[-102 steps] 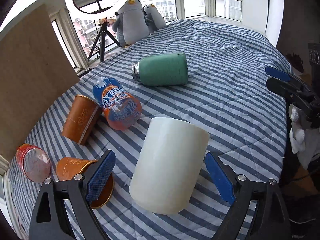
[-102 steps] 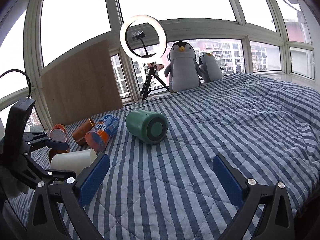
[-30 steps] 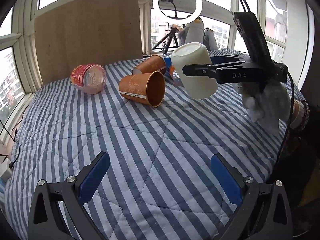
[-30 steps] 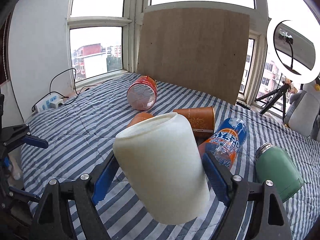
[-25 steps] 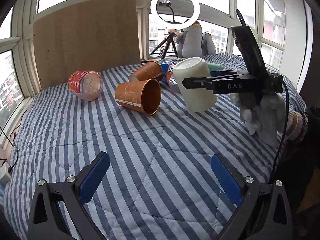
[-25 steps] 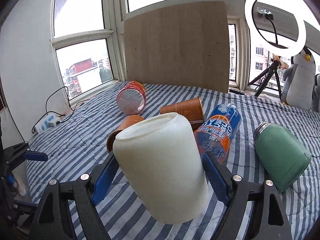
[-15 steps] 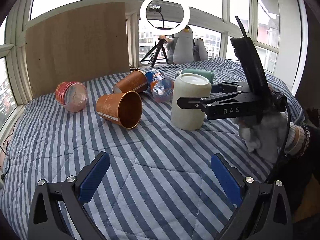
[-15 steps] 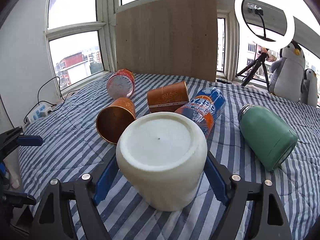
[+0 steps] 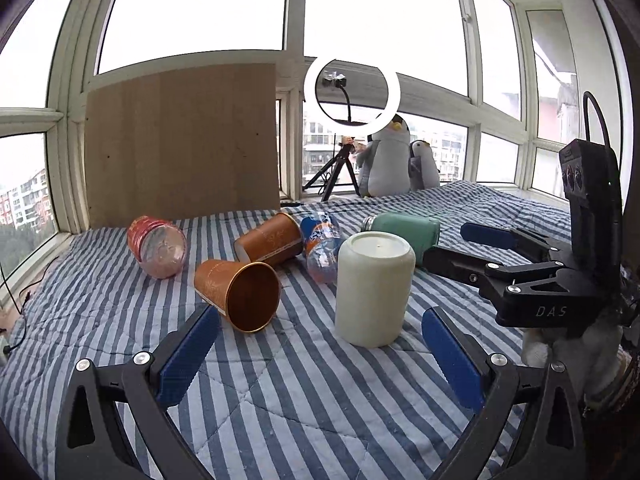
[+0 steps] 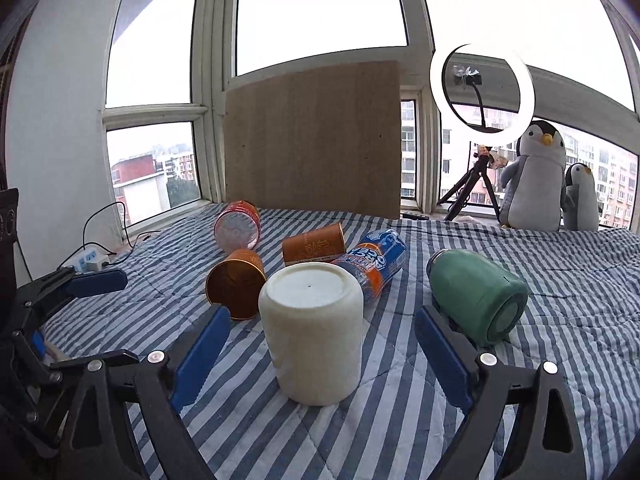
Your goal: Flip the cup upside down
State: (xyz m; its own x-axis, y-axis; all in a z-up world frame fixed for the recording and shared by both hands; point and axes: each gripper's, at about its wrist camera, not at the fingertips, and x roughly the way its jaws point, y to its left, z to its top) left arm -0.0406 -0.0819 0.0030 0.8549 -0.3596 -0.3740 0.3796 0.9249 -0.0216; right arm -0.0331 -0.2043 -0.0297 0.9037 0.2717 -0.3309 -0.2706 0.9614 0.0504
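Note:
The white cup (image 10: 316, 332) stands upside down on the striped bedspread, its closed base facing up. My right gripper (image 10: 322, 354) is open, with its blue pads apart on either side of the cup and not touching it. In the left wrist view the cup (image 9: 374, 288) stands just beyond my left gripper (image 9: 320, 356), which is open and empty. The right gripper (image 9: 460, 246) also shows there at the right, beside the cup.
An orange paper cup (image 9: 240, 294) lies on its side left of the white cup, a second one (image 9: 270, 242) behind it. A soda bottle (image 10: 372, 266), a green flask (image 10: 478, 296) and a red-lidded container (image 10: 238, 226) also lie on the bed. A power strip (image 10: 90, 260) sits at the left edge.
The right gripper turned the white cup base-up, set it down on the bedspread and opened. The left gripper came closer to the cup.

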